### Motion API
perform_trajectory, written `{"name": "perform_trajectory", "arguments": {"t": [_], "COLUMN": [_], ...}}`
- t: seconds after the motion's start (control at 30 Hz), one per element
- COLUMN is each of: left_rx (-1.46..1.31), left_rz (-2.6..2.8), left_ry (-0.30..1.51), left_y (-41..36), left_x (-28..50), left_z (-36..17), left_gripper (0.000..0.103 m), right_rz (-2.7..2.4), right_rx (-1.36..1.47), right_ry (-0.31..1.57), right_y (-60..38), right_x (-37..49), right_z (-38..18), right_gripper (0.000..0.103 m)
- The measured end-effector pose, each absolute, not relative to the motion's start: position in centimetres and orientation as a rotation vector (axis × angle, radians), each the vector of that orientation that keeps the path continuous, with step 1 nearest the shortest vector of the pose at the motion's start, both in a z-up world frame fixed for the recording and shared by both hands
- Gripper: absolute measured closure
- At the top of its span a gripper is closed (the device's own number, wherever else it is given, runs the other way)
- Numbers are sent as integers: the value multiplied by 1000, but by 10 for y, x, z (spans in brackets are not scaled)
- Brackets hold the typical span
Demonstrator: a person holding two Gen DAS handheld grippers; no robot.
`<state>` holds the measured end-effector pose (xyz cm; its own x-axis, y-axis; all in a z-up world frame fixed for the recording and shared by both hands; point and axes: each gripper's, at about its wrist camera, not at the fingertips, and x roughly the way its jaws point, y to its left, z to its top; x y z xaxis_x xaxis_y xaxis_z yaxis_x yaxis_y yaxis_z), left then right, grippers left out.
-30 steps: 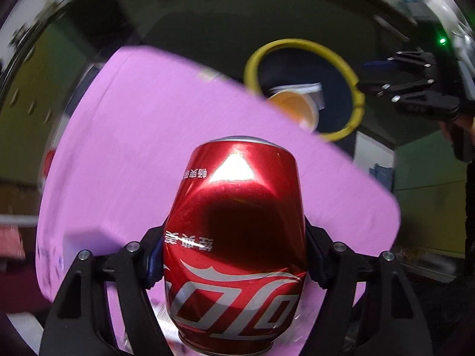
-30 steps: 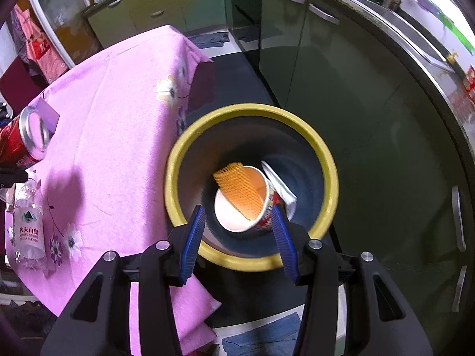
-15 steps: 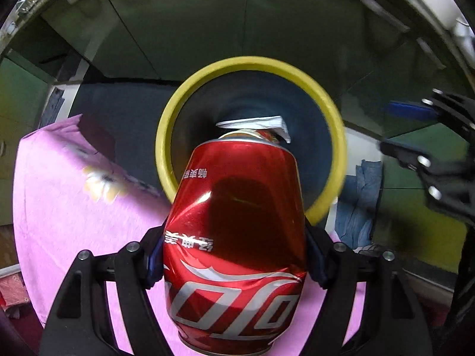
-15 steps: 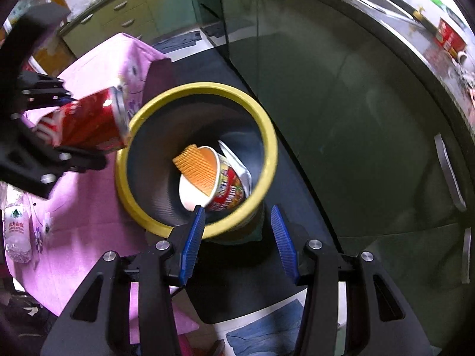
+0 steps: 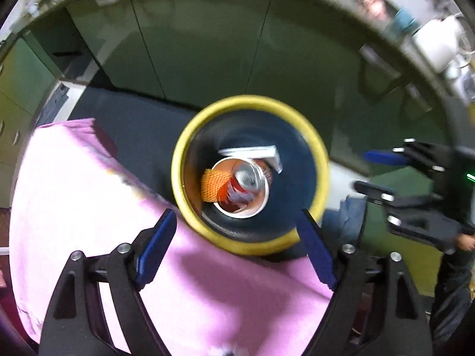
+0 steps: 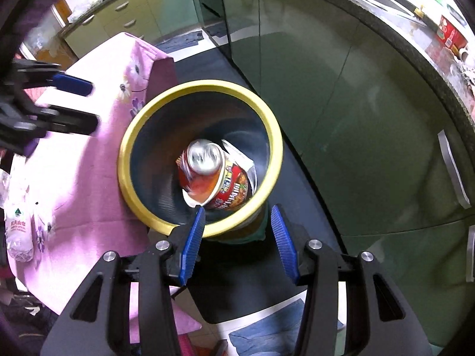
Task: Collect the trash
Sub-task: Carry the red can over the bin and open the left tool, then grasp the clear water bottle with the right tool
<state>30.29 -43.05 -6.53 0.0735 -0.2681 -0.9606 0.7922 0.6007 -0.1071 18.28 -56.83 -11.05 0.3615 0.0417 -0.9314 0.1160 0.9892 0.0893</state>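
Observation:
A dented red cola can (image 5: 246,184) (image 6: 204,160) sits top-up inside a noodle cup (image 6: 231,195) in the yellow-rimmed bin (image 5: 249,101) (image 6: 207,84). An orange mesh sleeve (image 5: 212,184) and a white wrapper (image 5: 252,152) lie beside it in the bin. My left gripper (image 5: 236,222) (image 6: 92,103) hovers above the bin's near rim, its jaws opening with nothing between them. To the right of the bin, my right gripper (image 6: 237,210) (image 5: 371,173) is open and empty.
A table with a pink flowered cloth (image 5: 74,192) (image 6: 89,178) touches the bin's left side. A plastic water bottle (image 6: 17,231) lies on it at the far left. Green cabinets (image 6: 356,118) stand behind the bin. A blue cloth (image 6: 267,335) lies on the floor.
The left gripper carried the can from above the table to over the bin, let it go, and the can dropped into the noodle cup. The right gripper shifted right, off the bin.

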Motion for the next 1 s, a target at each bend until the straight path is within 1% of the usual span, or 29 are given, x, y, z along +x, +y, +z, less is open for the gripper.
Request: {"name": "perform_trajectory", "arguments": {"t": [0.17,0.23,0.37,0.5,0.63,0.73,0.77,0.8,0.83,0.87,1.0], "left_rx": [371,331,256,163,124,57,30,10,-3,-21,-70], "left_rz": [-862,-837,-728,-603,-449,-396,-376,-357,-346,-330,-302], "left_ry": [1113,1062,957,895,841,841,843,843,841,838,845], "left_y": [-353,-324,-248,-174,-112,-74,-61,-49,-42,-32,-3], "left_x": [268,256,224,197,169,155,150,145,140,135,121], "left_z": [-4,12,35,39,32,26,23,19,17,14,5], "left_gripper": [20,18,17,14,13,12,12,12,12,12,12], "right_rz": [-11,15,106,274,448,589,643,676,723,744,772], "right_rx": [126,108,72,68,63,22,8,-3,-20,-31,-119], "right_ry": [1179,1164,1136,1122,1153,1210,1241,1266,1306,1327,1429], "right_y": [-549,-536,-498,-442,-382,-326,-304,-287,-263,-251,-197], "right_x": [180,180,180,179,183,185,185,188,192,193,209], "right_z": [-97,-90,-72,-55,-47,-45,-45,-46,-48,-50,-63], "right_gripper": [55,51,51,50,46,46,44,42,36,33,32]}}
